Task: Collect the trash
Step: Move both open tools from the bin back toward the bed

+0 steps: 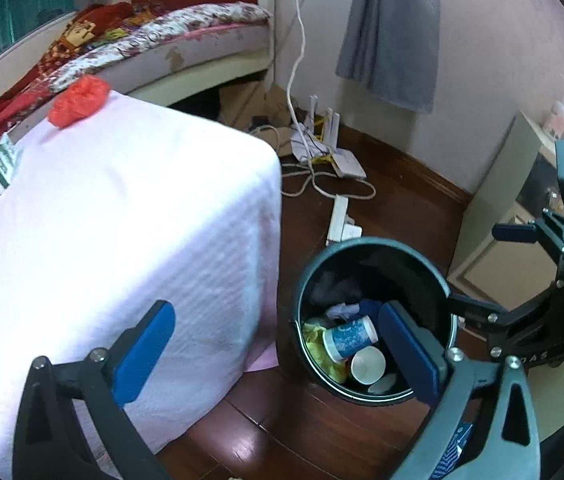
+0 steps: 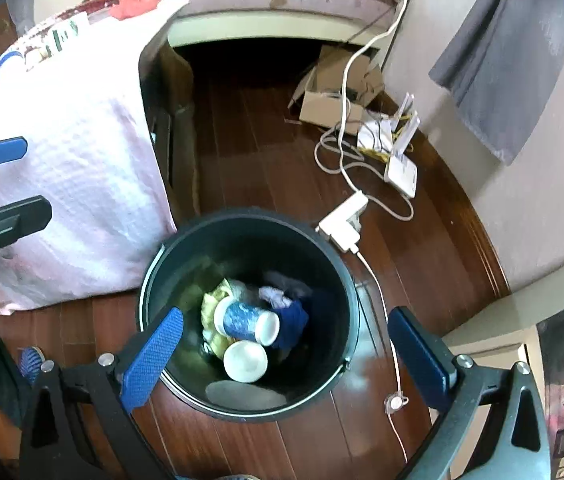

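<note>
A dark round trash bin (image 1: 361,242) (image 2: 345,280) stands on the wooden floor beside a table draped in a pale pink cloth (image 1: 122,220) (image 2: 62,160). Inside lie a blue paper cup (image 1: 347,338) (image 2: 248,322), a white cup (image 1: 367,366) (image 2: 246,360), yellow wrapping and crumpled paper. A crumpled red bag (image 1: 78,100) (image 2: 134,4) rests at the table's far corner. My left gripper (image 1: 278,350) (image 2: 22,184) is open and empty, spanning the table's corner and the bin. My right gripper (image 2: 287,356) (image 1: 485,268) hangs open and empty above the bin's mouth.
A white power strip (image 2: 341,216), a router (image 2: 399,168) and loose cables (image 1: 321,176) lie on the floor behind the bin. A cardboard box (image 2: 329,96) sits by the bed (image 1: 186,40). A green-and-white packet (image 1: 0,164) lies on the table. A pale cabinet (image 1: 493,216) stands at right.
</note>
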Demonstrator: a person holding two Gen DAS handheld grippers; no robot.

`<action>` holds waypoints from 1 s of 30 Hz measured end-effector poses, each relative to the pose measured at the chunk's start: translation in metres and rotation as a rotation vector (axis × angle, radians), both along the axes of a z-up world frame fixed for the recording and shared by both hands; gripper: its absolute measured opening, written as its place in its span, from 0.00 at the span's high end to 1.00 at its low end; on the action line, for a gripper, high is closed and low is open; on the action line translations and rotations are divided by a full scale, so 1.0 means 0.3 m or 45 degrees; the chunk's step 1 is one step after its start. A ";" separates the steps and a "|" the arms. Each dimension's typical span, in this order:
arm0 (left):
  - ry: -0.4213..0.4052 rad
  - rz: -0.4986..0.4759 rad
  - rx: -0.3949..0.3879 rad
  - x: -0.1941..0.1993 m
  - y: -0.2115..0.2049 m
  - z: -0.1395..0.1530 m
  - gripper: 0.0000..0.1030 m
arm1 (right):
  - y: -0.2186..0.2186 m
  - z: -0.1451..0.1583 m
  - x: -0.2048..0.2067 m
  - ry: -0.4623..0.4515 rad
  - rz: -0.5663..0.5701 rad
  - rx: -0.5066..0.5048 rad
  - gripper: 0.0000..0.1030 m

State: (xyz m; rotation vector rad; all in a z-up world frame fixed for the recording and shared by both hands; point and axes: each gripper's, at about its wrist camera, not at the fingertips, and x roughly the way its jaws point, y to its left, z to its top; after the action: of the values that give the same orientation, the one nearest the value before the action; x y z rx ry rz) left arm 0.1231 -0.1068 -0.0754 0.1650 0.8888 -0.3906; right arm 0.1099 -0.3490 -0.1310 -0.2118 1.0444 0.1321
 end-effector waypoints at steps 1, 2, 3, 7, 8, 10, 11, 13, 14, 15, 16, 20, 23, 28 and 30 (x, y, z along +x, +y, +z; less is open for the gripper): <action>-0.015 0.006 0.002 -0.003 0.008 0.015 0.01 | 0.003 0.013 -0.003 -0.016 0.003 0.001 0.00; -0.026 0.011 0.002 -0.007 0.013 0.026 0.01 | 0.010 0.026 -0.006 -0.031 0.008 0.004 0.00; -0.035 0.017 0.001 -0.009 0.020 0.035 0.01 | 0.014 0.035 -0.006 -0.040 0.012 0.006 0.00; -0.068 0.047 -0.009 -0.014 0.047 0.064 0.01 | 0.039 0.072 -0.011 -0.080 0.029 0.009 0.00; -0.073 0.055 -0.009 -0.015 0.052 0.067 0.01 | 0.046 0.080 -0.012 -0.087 0.033 0.011 0.00; -0.081 0.069 -0.005 -0.016 0.067 0.075 0.01 | 0.059 0.094 -0.012 -0.103 0.042 0.010 0.00; -0.086 0.077 -0.005 -0.018 0.075 0.079 0.01 | 0.067 0.101 -0.012 -0.112 0.047 0.011 0.00; -0.092 0.095 -0.007 -0.019 0.092 0.082 0.01 | 0.077 0.111 -0.010 -0.127 0.056 0.013 0.00; -0.094 0.102 -0.007 -0.020 0.101 0.083 0.01 | 0.085 0.117 -0.008 -0.134 0.059 0.013 0.00; -0.094 0.106 -0.007 -0.020 0.112 0.083 0.01 | 0.092 0.122 -0.006 -0.139 0.064 0.016 0.00; -0.095 0.112 -0.006 -0.021 0.121 0.085 0.01 | 0.097 0.126 -0.004 -0.142 0.067 0.017 0.00; -0.104 0.139 -0.002 -0.024 0.164 0.093 0.01 | 0.122 0.141 0.001 -0.156 0.085 0.022 0.00; -0.117 0.171 -0.002 -0.026 0.197 0.103 0.01 | 0.144 0.152 0.003 -0.176 0.103 0.030 0.00; -0.124 0.223 -0.011 -0.026 0.253 0.114 0.01 | 0.181 0.176 0.010 -0.219 0.134 0.048 0.00; -0.121 0.242 -0.009 -0.021 0.276 0.117 0.01 | 0.201 0.191 0.014 -0.243 0.146 0.059 0.00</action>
State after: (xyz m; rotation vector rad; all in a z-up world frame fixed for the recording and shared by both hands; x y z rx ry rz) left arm 0.1168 -0.0239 -0.0405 0.0908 0.8016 -0.2068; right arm 0.1142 -0.2888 -0.0738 -0.2373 0.8384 0.2350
